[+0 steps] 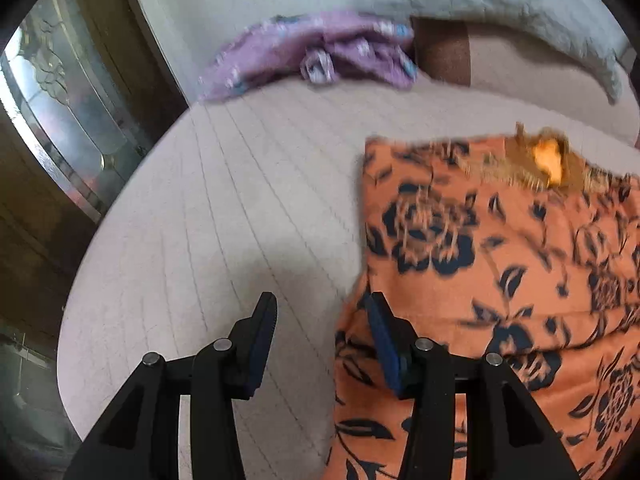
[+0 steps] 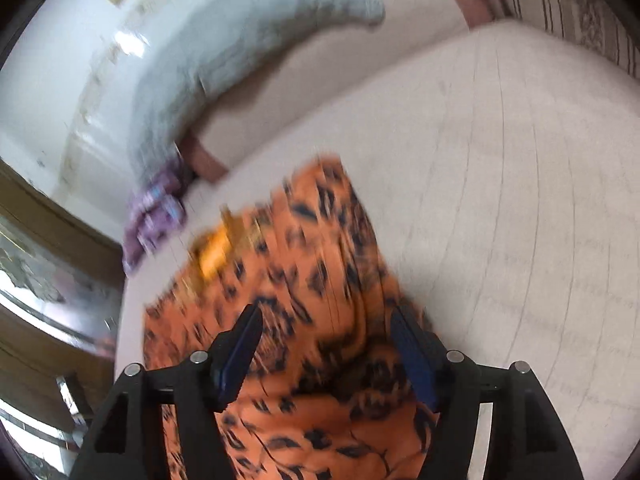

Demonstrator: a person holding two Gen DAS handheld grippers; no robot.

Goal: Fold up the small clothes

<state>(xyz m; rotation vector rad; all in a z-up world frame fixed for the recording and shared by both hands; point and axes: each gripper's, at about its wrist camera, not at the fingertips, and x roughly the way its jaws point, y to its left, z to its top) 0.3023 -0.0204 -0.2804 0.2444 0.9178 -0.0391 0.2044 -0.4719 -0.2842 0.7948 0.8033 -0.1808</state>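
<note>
On quilted bed [image 1: 224, 208], orange garment [image 1: 500, 260]

The orange floral garment [image 1: 500, 272] runs off the right and lower edges of the left wrist view, so its full outline is unseen; the left gripper's [image 1: 320, 312] right finger covers part of its near edge. In the right wrist view the whole scene is motion-blurred: the garment's pattern smears into streaks, and its lower part is hidden behind the right gripper [image 2: 326, 328]. The purple cloth [image 2: 154, 216] at mid-left is too smeared to make out its shape.
</note>
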